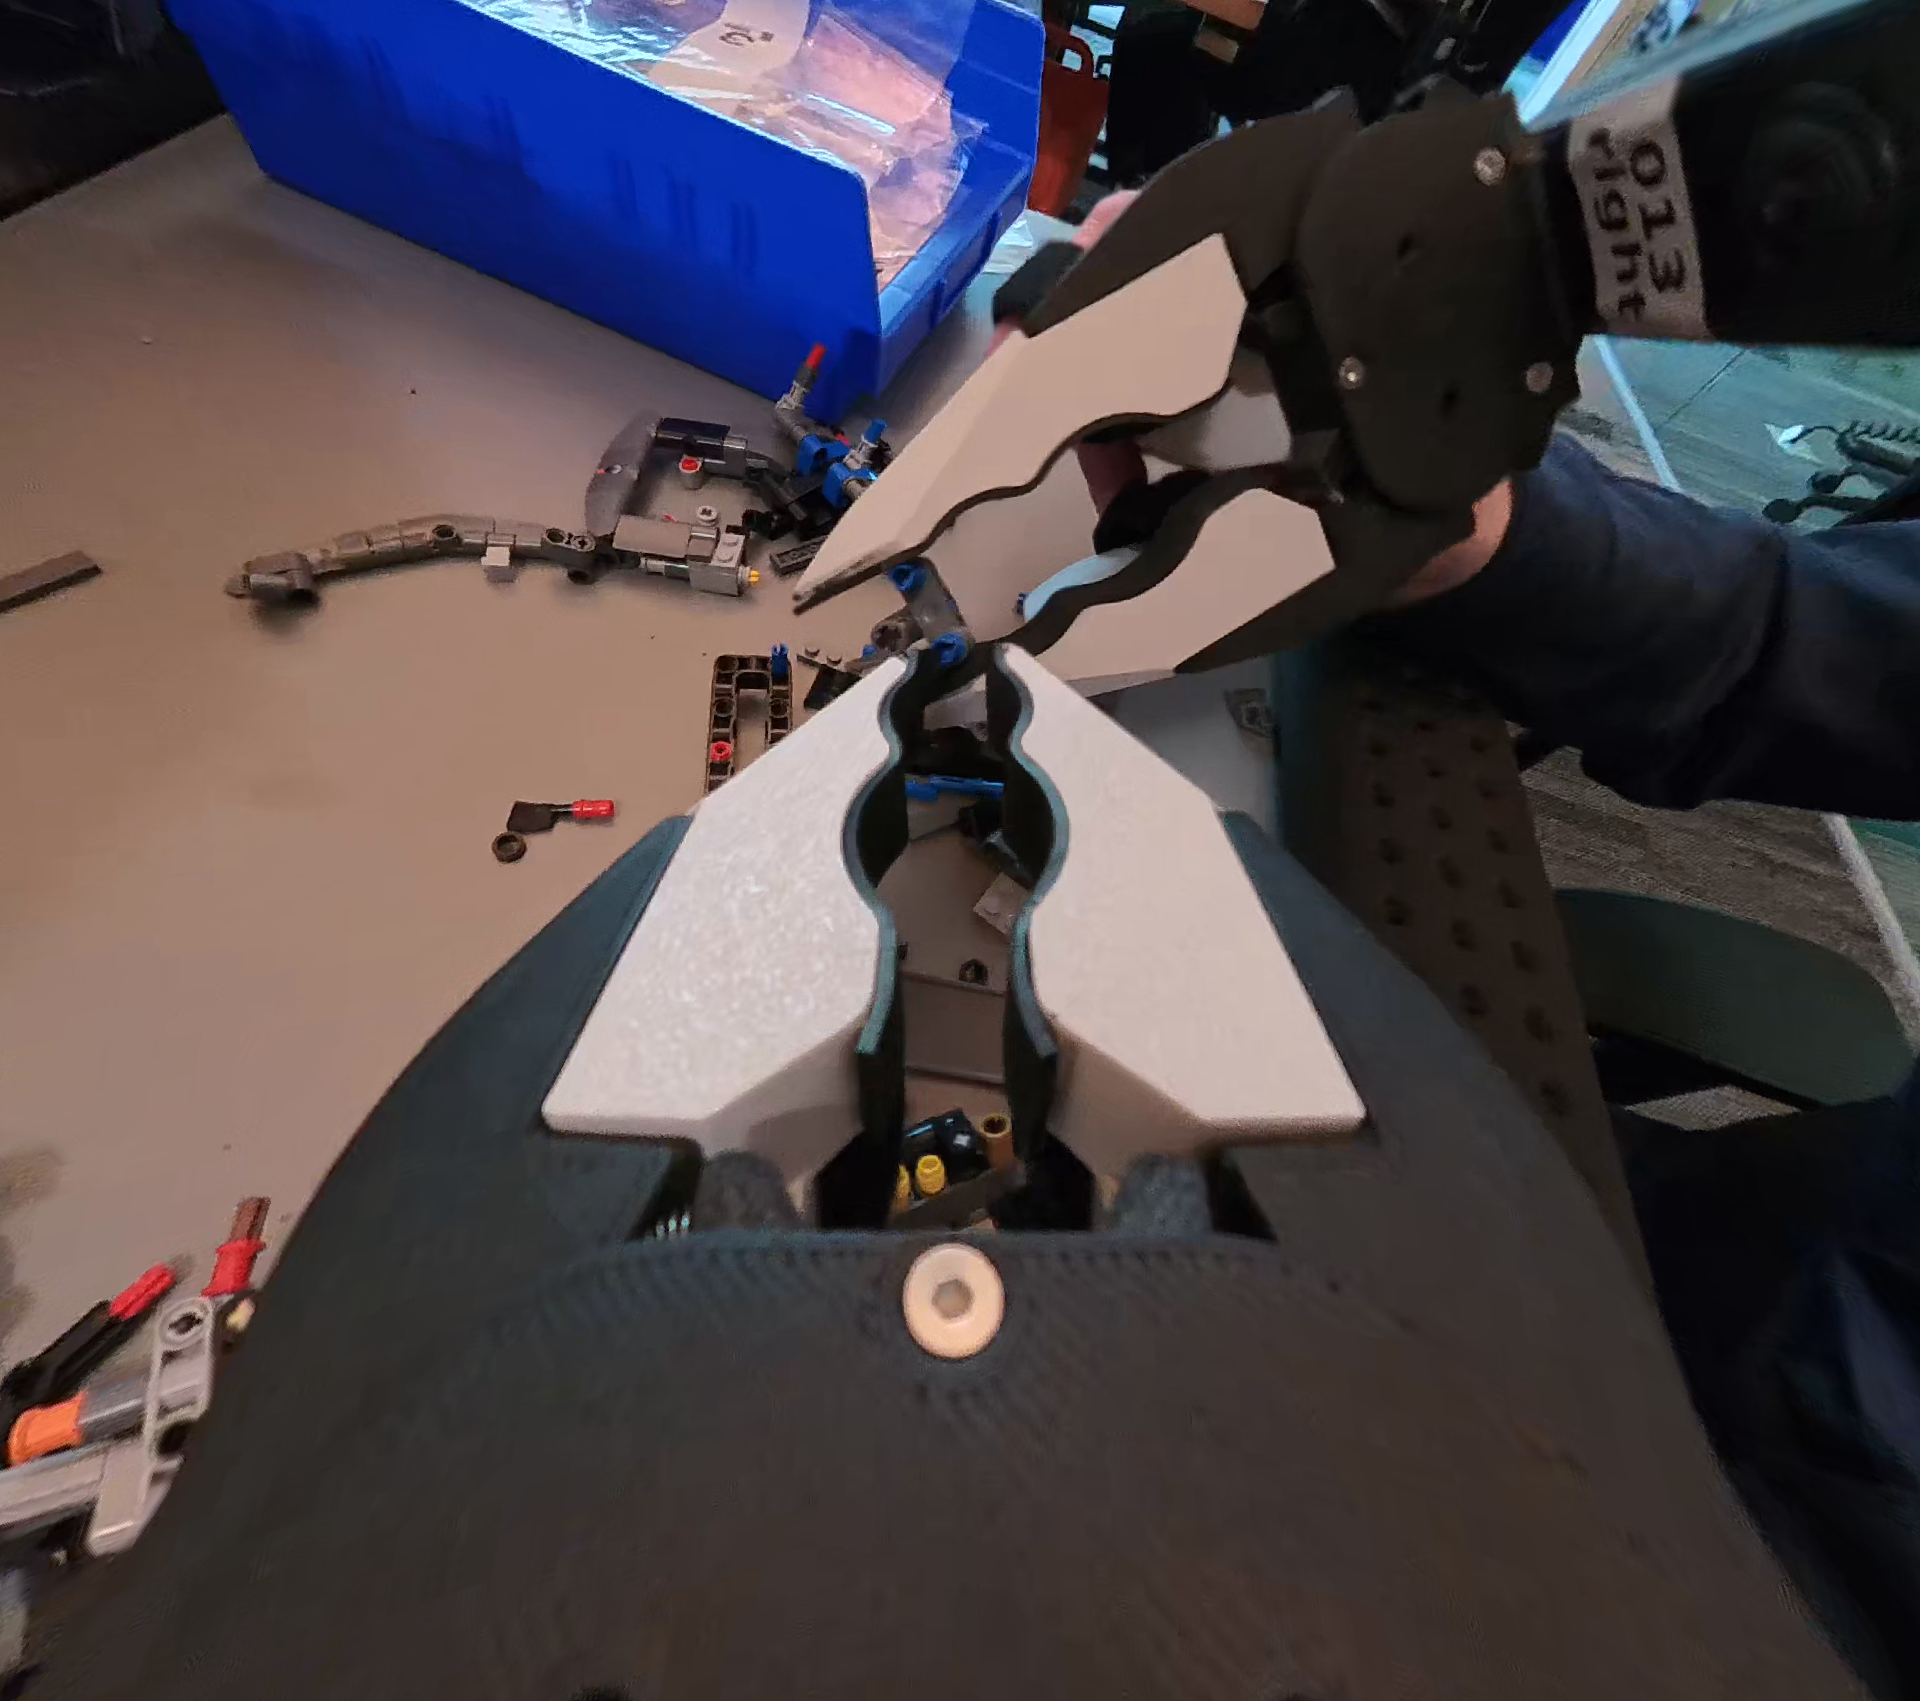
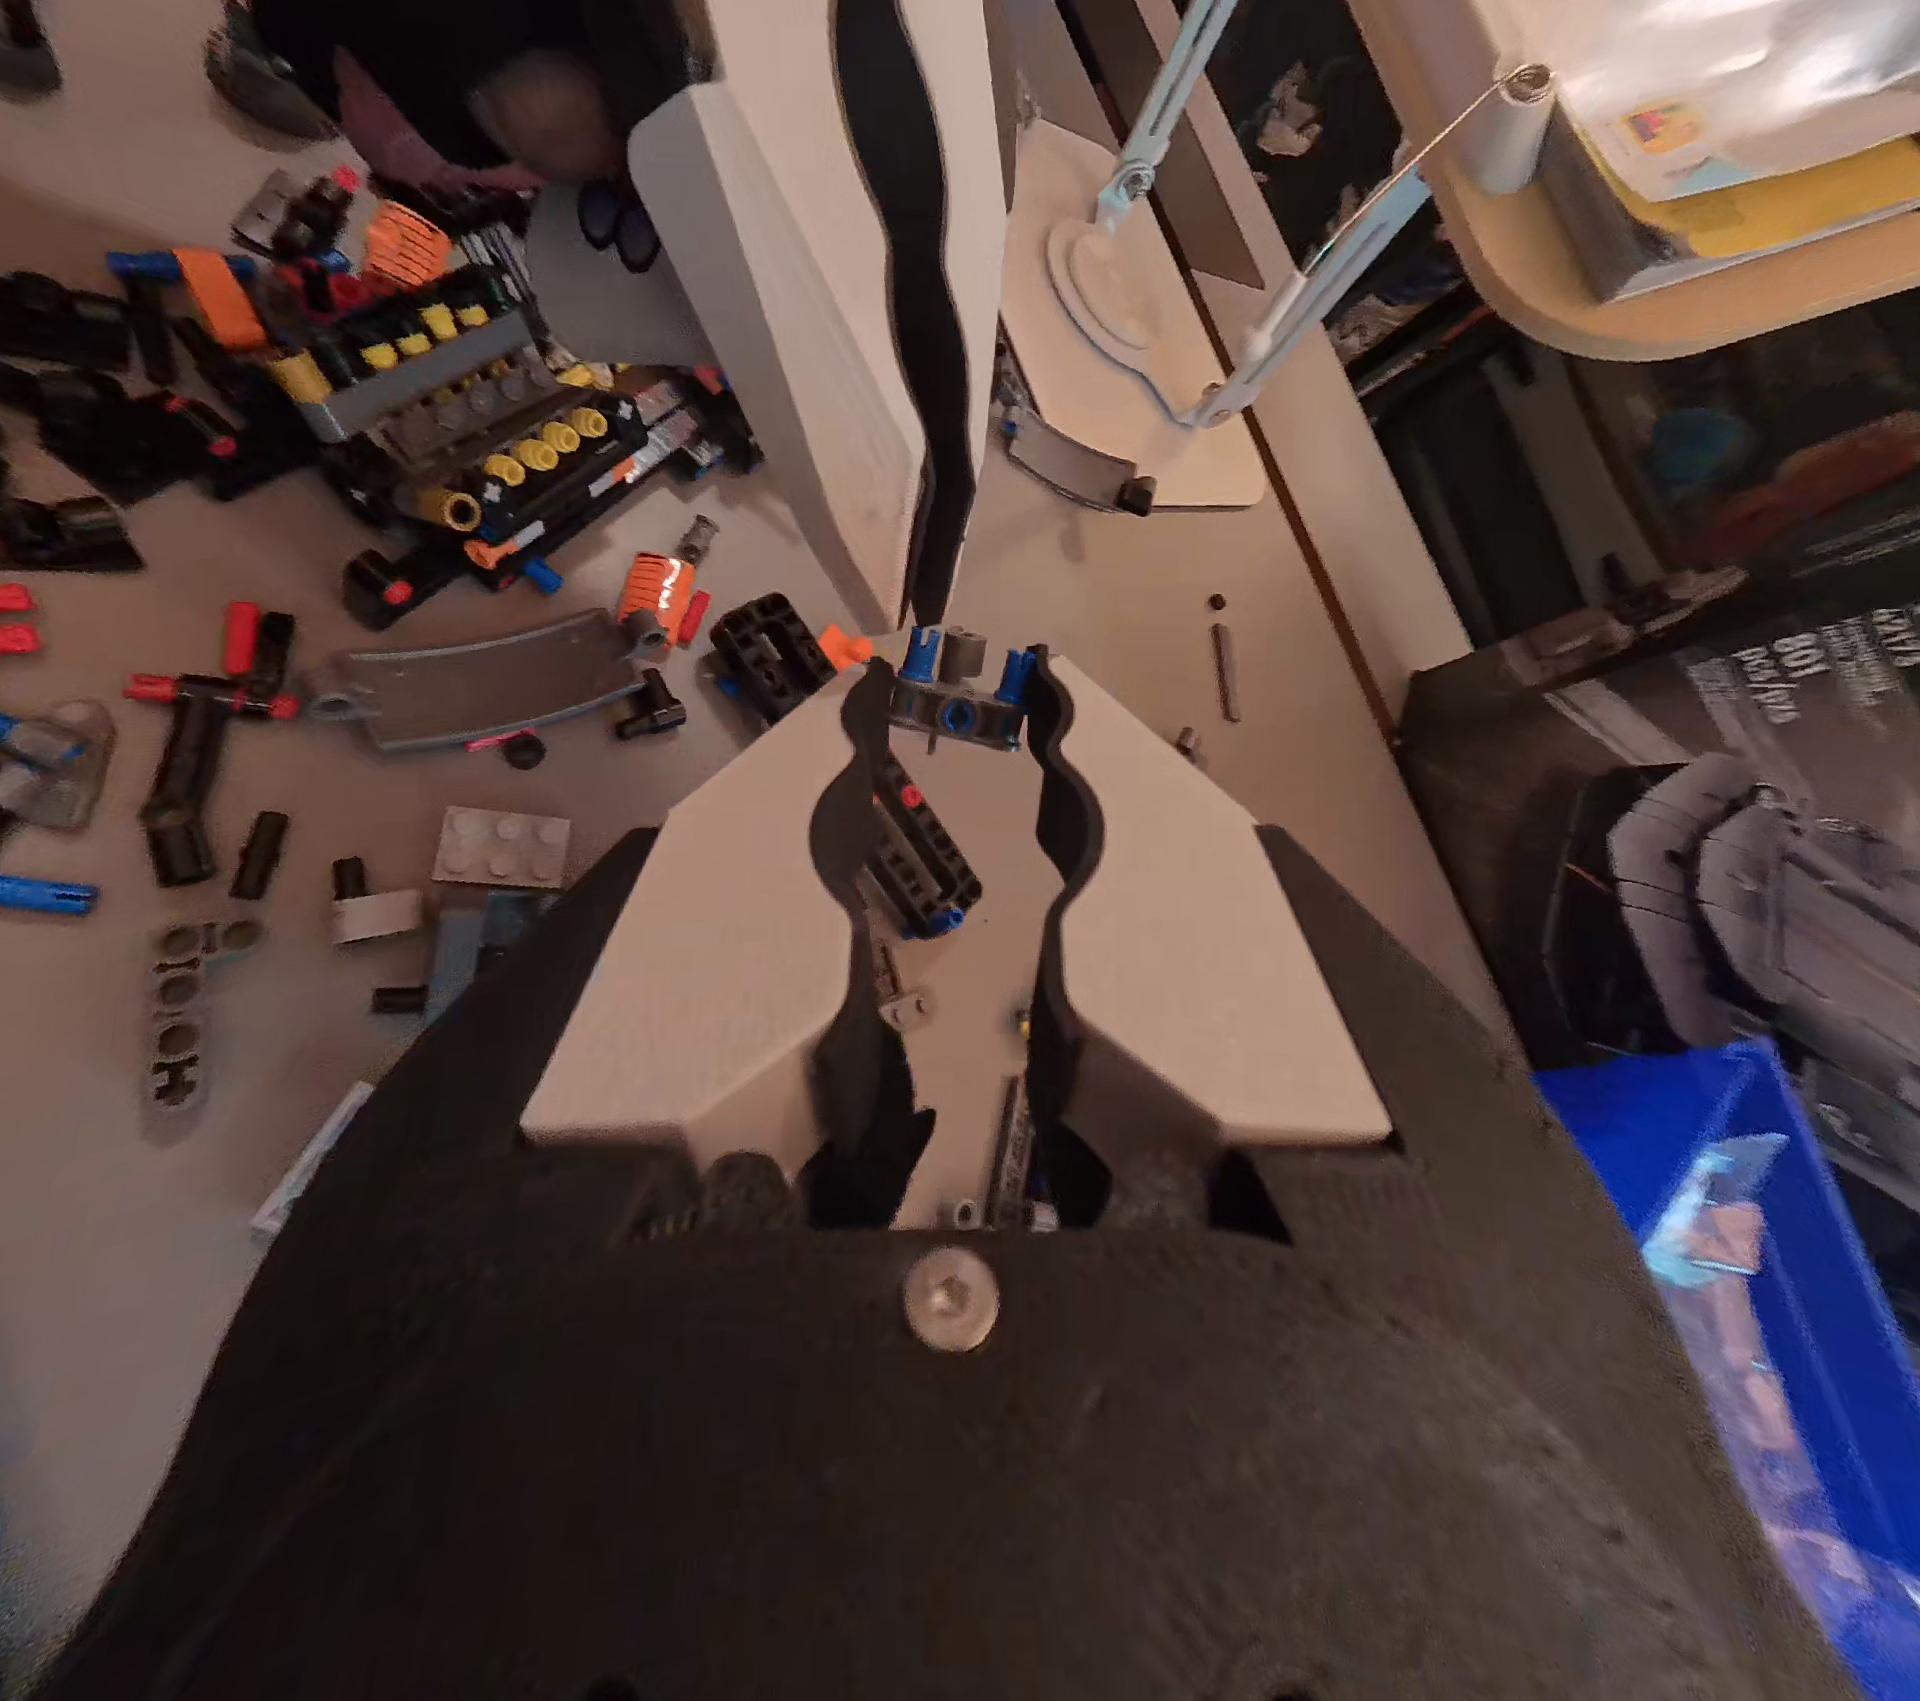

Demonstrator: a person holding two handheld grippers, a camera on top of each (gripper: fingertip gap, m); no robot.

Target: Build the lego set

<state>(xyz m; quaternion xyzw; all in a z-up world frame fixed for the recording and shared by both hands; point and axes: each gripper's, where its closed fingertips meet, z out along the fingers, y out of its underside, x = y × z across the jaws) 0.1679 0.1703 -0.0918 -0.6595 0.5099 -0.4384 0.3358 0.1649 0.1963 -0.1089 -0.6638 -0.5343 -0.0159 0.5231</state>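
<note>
In the right wrist view my right gripper (image 2: 956, 680) is shut on a short black beam (image 2: 951, 714) that spans between its fingertips, with two blue pins and a grey piece standing on it. My left gripper (image 2: 923, 607) comes in from above, its jaws together, with its tips on the left blue pin (image 2: 920, 649). In the left wrist view my left gripper (image 1: 954, 664) pinches that blue pin (image 1: 945, 643) on the beam (image 1: 933, 607). The right gripper (image 1: 909, 617) reaches in from the right around the same beam. Both hold it above the table.
A blue bin (image 1: 582, 176) with plastic bags stands at the back. A grey lego assembly (image 1: 499, 545) and a black frame (image 1: 748, 716) lie near the grippers. A build with yellow studs (image 2: 468, 404), a grey curved panel (image 2: 488, 685) and several loose pieces lie left. A white stand base (image 2: 1101, 290) is behind. The grippers are tip to tip, or close to it. The grey lego assembly (image 1: 499, 545) sits 15 cm or so from the ends of my right fingers.
</note>
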